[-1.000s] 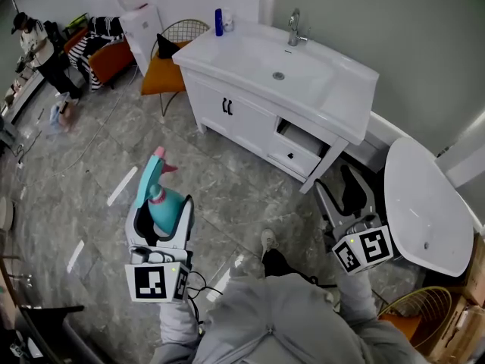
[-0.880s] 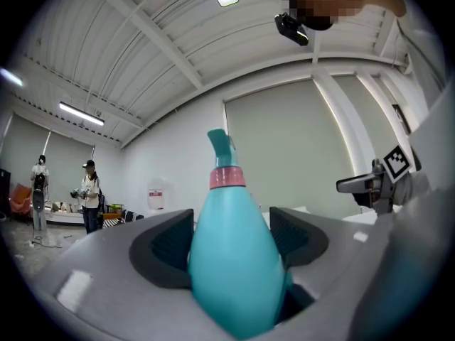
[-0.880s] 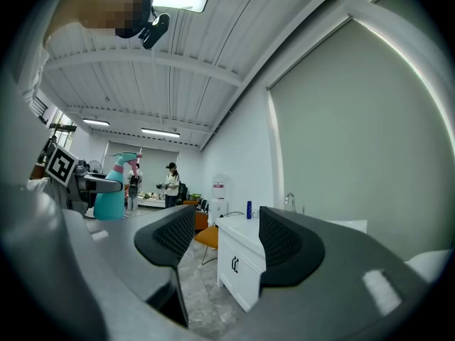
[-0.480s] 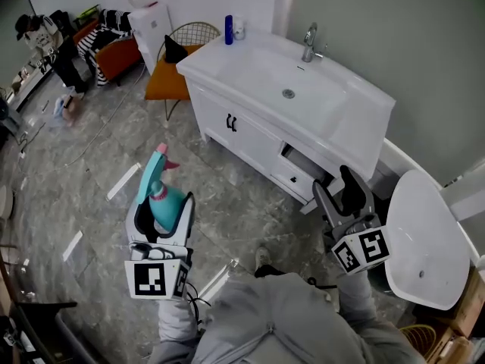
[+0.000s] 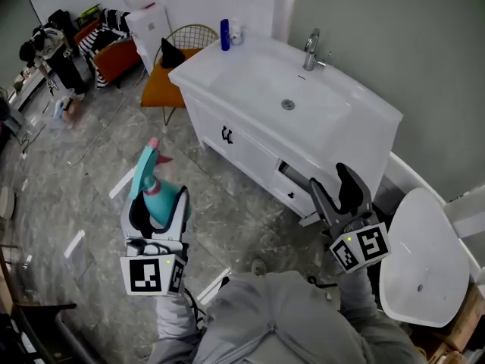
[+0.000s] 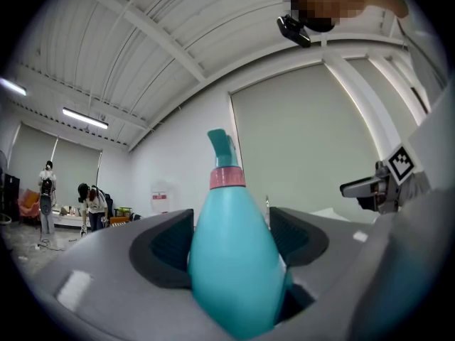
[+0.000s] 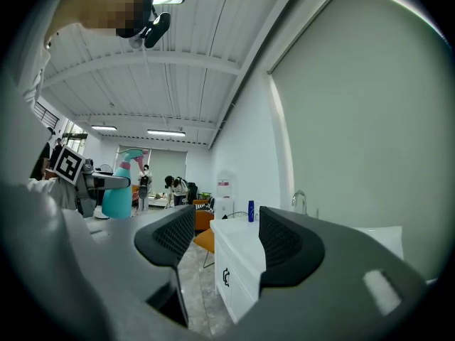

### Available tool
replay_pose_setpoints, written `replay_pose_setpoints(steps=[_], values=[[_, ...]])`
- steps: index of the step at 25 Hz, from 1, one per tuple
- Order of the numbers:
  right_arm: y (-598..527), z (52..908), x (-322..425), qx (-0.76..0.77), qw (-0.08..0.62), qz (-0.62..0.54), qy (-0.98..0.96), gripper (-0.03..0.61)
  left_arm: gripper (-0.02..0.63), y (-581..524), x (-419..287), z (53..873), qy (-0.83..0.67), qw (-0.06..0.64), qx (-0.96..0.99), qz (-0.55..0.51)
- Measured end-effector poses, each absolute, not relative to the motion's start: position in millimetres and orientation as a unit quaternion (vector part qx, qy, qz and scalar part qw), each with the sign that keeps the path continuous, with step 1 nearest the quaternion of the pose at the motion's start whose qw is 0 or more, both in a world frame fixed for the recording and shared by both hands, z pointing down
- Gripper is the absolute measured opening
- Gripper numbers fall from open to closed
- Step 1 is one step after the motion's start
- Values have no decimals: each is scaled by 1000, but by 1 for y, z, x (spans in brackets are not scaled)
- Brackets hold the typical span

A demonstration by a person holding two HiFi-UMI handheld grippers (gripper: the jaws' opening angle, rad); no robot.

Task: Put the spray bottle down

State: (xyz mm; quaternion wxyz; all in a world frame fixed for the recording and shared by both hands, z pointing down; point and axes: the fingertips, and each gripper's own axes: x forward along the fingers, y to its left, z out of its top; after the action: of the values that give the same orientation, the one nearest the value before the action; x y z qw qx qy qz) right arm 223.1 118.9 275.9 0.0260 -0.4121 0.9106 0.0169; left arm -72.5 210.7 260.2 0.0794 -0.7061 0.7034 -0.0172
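Observation:
A teal spray bottle (image 5: pixel 154 191) with a pink collar and teal trigger head stands upright between the jaws of my left gripper (image 5: pixel 158 205), held above the grey tiled floor. The left gripper view shows the bottle (image 6: pixel 232 254) filling the gap, both pads pressed on its body. My right gripper (image 5: pixel 338 193) is open and empty, held in front of the white vanity cabinet (image 5: pixel 250 146). The right gripper view shows the gripper (image 7: pixel 220 241) with a clear gap, and the bottle (image 7: pixel 118 189) off to the left.
The white vanity has a basin (image 5: pixel 282 89) with a chrome tap (image 5: pixel 311 50) and a blue bottle (image 5: pixel 224 34) at its back corner. A drawer (image 5: pixel 295 184) stands ajar. An orange chair (image 5: pixel 166 75) sits left of it, a white toilet (image 5: pixel 415 255) right. People (image 5: pixel 53 51) stand far left.
The view has shifted slightly, so the vanity sits a little lower and nearer. Both grippers hold much the same pose, the left one still carrying the bottle.

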Motion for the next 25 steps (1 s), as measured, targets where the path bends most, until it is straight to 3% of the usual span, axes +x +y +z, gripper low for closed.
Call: replay_pose_setpoints(steps=[11,25], values=[[55,277,210,-413,27,16,910,281,387,135,-81,259,696,80,-714,-13],[-74,270,156,-460,30,23,887,281,387,-24,-142,255,658,85,-748,0]])
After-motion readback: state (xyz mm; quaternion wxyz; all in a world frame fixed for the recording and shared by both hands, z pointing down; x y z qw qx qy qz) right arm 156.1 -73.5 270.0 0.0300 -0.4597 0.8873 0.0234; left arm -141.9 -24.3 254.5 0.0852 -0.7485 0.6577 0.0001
